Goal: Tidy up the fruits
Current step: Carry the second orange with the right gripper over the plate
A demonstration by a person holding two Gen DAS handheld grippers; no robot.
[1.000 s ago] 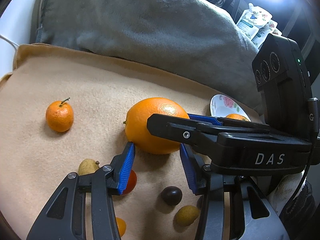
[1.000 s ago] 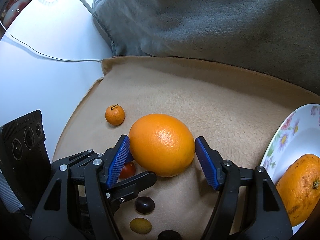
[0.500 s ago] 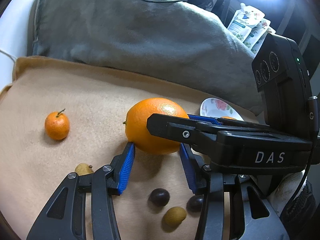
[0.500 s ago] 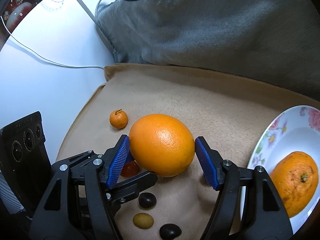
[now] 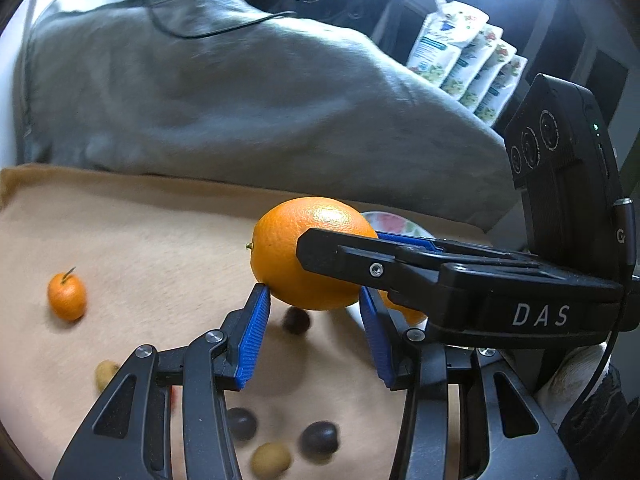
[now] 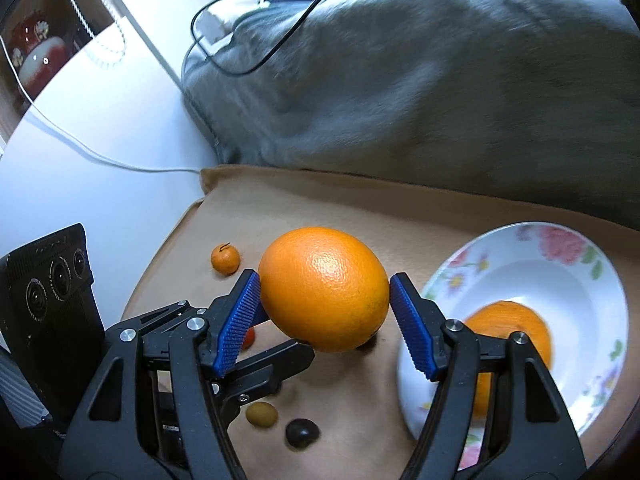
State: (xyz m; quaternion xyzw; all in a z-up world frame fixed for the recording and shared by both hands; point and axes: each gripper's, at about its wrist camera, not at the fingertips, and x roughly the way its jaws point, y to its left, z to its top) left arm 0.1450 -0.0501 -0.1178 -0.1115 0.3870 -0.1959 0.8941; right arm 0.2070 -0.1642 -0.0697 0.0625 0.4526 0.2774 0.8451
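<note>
Gripping large orange (image 6: 324,288) — right gripper (image 6: 324,324) clenched on it, above beige cloth (image 6: 320,208) | left gripper (image 5: 312,336) released — nothing between pads | floral bowl (image 6: 580,264) holds second orange (image 6: 516,320)

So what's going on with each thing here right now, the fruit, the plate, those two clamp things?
Big orange: clamped between the right gripper's fingers, lifted off the blanket.
Right gripper: shut on the big orange.
Left gripper: fingers apart, holding nothing.
Plate: lying on the blanket, holds one orange.
Small orange: lying alone on the blanket.
Small dark and yellowish fruits: loose on the blanket.
Blanket: spread flat.
</note>
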